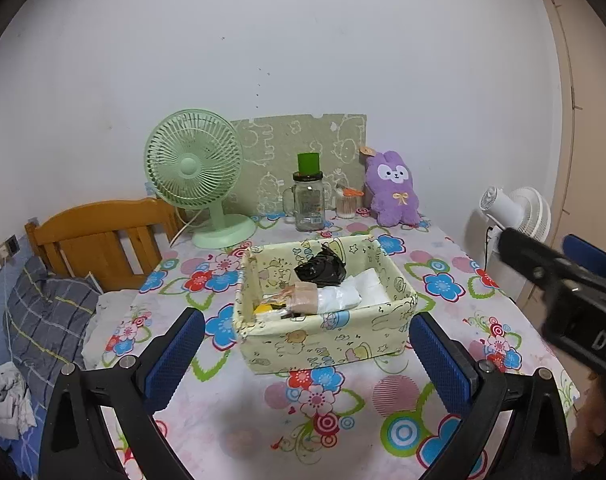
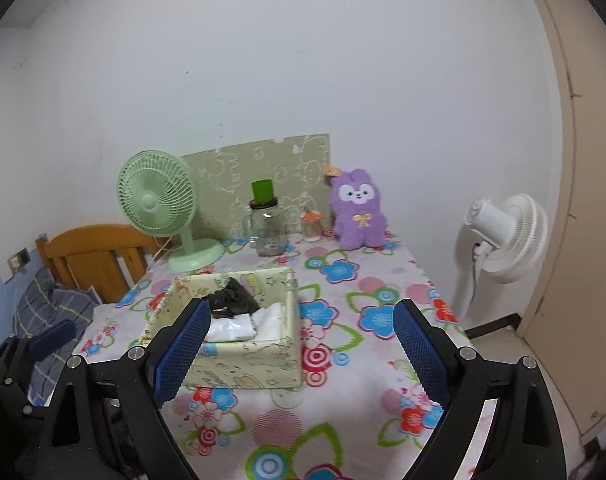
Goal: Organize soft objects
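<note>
A purple plush bunny (image 1: 393, 190) sits upright at the table's back right, against the wall; it also shows in the right wrist view (image 2: 358, 210). A yellow cartoon-print fabric box (image 1: 327, 340) stands mid-table, holding a black bag (image 1: 321, 268), white soft items (image 1: 355, 292) and small boxes. The box also shows in the right wrist view (image 2: 239, 364). My left gripper (image 1: 307, 354) is open and empty, just in front of the box. My right gripper (image 2: 301, 354) is open and empty, right of the box; its body shows in the left wrist view (image 1: 563, 288).
A green desk fan (image 1: 195, 168), a glass jar with a green lid (image 1: 309, 196) and a small cup (image 1: 347, 204) stand along the back. A white floor fan (image 2: 507, 236) stands right of the table. A wooden bed headboard (image 1: 99, 236) and bedding lie left.
</note>
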Demonstrator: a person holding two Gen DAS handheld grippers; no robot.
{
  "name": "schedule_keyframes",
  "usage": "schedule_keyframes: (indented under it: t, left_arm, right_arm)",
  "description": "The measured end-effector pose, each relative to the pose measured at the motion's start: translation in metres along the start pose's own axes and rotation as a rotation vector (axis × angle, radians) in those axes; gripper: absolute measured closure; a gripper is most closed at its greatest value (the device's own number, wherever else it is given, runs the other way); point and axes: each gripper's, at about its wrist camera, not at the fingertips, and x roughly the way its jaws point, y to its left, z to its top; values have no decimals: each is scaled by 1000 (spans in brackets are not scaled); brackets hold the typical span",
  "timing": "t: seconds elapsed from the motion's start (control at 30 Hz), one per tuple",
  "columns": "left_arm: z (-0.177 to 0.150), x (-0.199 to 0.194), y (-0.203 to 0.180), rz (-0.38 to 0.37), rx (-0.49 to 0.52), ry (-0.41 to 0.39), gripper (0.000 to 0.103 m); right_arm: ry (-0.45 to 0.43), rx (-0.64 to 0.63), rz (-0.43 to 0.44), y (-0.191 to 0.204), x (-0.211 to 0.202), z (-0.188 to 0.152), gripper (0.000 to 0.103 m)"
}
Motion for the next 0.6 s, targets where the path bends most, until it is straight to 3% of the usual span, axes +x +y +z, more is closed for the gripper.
schedule_keyframes:
  t: [0.6]
  left_arm:
    - [-11, -52, 31, 62, -99, -85, 0]
  right_arm:
    - [-42, -4, -20, -7, -51, -13, 9]
